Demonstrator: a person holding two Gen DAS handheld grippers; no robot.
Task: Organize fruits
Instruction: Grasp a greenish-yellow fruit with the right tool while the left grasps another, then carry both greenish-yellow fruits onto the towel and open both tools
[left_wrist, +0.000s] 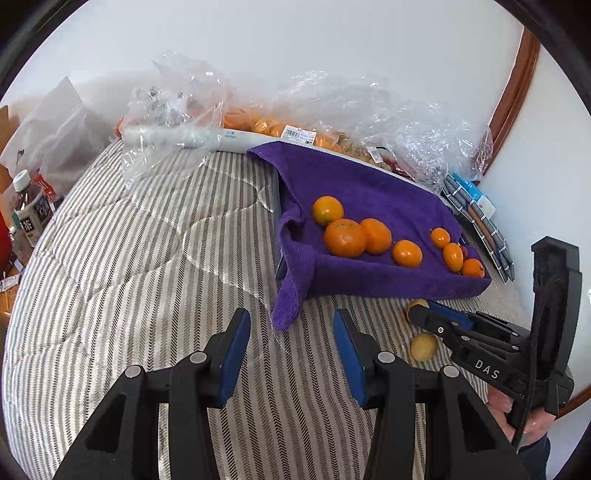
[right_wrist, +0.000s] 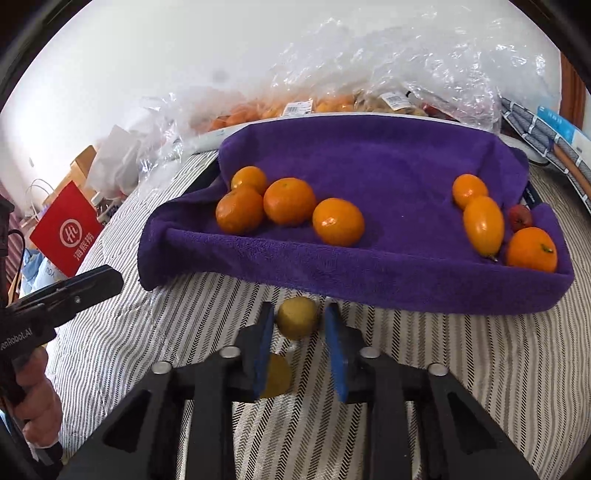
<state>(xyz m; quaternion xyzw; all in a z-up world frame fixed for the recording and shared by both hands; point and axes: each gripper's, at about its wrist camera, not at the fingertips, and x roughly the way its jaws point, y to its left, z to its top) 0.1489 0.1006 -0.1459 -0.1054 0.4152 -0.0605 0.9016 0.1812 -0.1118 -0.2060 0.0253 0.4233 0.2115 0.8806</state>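
Note:
A purple towel-lined tray (right_wrist: 369, 266) (left_wrist: 369, 280) lies on the striped bed and holds several oranges (right_wrist: 290, 201) (left_wrist: 345, 237), with smaller ones and a small red fruit (right_wrist: 521, 217) at its right end. Two small yellow fruits lie on the bed in front of the tray. My right gripper (right_wrist: 299, 317) is open, its blue pads on either side of one yellow fruit (right_wrist: 297, 317), with gaps showing. The other yellow fruit (right_wrist: 275, 374) (left_wrist: 424, 346) lies just behind the left pad. My left gripper (left_wrist: 291, 325) is open and empty over the bed, left of the right gripper (left_wrist: 424, 314).
Clear plastic bags of oranges (left_wrist: 258, 123) and other produce (right_wrist: 369, 101) lie behind the tray by the wall. Folded cloth packs (left_wrist: 476, 218) sit at the right. Bottles (left_wrist: 29, 214) and a red bag (right_wrist: 66, 229) stand beyond the bed's left edge.

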